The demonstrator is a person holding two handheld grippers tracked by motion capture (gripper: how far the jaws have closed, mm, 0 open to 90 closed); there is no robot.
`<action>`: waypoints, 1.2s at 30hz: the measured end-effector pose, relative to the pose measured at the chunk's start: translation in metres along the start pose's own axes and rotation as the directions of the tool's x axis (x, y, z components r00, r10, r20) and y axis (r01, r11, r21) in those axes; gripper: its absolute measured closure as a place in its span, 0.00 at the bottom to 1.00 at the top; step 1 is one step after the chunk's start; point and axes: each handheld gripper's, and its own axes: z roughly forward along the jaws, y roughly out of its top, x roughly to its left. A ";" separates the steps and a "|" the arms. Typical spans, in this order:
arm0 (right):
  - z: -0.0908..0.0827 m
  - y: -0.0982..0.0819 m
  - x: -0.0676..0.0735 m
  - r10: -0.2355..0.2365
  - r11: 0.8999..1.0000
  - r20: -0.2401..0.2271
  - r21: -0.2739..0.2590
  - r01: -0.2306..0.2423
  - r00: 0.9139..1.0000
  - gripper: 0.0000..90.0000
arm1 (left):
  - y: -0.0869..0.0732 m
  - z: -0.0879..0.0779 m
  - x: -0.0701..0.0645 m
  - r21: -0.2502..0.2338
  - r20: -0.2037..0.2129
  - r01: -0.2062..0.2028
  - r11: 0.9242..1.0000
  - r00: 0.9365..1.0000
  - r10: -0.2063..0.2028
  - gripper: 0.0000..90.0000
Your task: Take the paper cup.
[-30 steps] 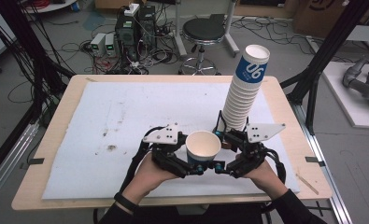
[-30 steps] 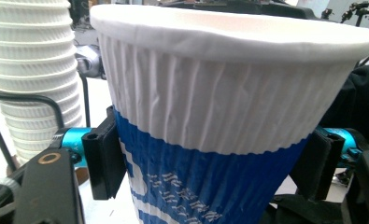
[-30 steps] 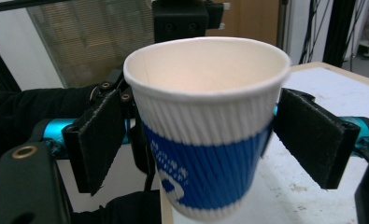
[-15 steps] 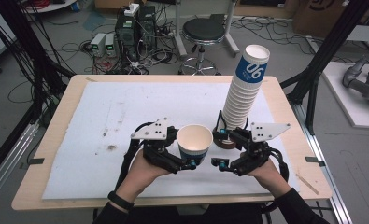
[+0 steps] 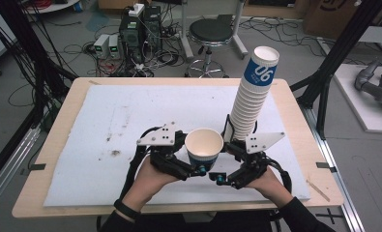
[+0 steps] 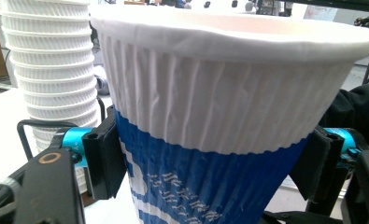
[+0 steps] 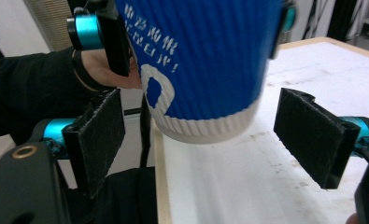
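I have a white-and-blue ribbed paper cup point(image 5: 204, 147) clamped upright in my left gripper point(image 5: 198, 166), lifted above the table's near edge. My right gripper point(image 5: 216, 178) stands apart beneath it. Since earlier, the cup has shifted left, away from the cup stack point(image 5: 251, 99).

Pale wooden table point(image 5: 43, 193), topped by a scuffed white foam sheet point(image 5: 130, 116) with dark specks. Just beyond the right gripper point(image 5: 226, 150), standing on that sheet, a tall leaning stack of ribbed white paper cups point(image 5: 249, 104).
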 end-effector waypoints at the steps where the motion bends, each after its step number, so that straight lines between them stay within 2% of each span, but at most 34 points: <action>1: 0.002 0.000 0.001 0.001 1.000 -0.004 0.005 -0.001 1.000 0.19 | 0.000 0.001 0.000 0.003 0.000 -0.001 1.000 1.000 0.001 0.28; 9: 0.011 -0.002 0.003 0.016 1.000 -0.013 0.011 -0.016 1.000 0.19 | -0.003 0.009 -0.002 0.009 0.016 0.005 1.000 1.000 -0.005 0.28; 14: 0.013 -0.003 0.003 0.011 1.000 -0.012 0.010 -0.011 1.000 0.32 | -0.004 0.012 -0.003 0.014 0.023 0.004 1.000 1.000 -0.004 0.28; 20: 0.012 -0.004 0.002 0.003 1.000 -0.015 0.005 -0.003 1.000 0.33 | -0.003 0.012 -0.004 0.008 0.021 0.008 1.000 1.000 -0.008 0.25; 23: 0.012 -0.005 0.002 0.007 1.000 -0.020 0.008 -0.006 1.000 0.33 | -0.001 0.009 -0.004 -0.010 0.038 0.016 1.000 0.999 -0.016 0.21; 27: 0.014 -0.006 0.003 -0.007 1.000 -0.014 0.020 0.008 1.000 0.33 | 0.002 0.006 -0.004 -0.039 0.039 0.030 0.999 0.999 -0.029 0.20; 36: 0.015 -0.007 0.003 -0.020 0.999 -0.005 0.029 0.020 1.000 0.33 | 0.003 0.006 -0.005 -0.032 0.037 0.029 0.999 0.999 -0.028 0.20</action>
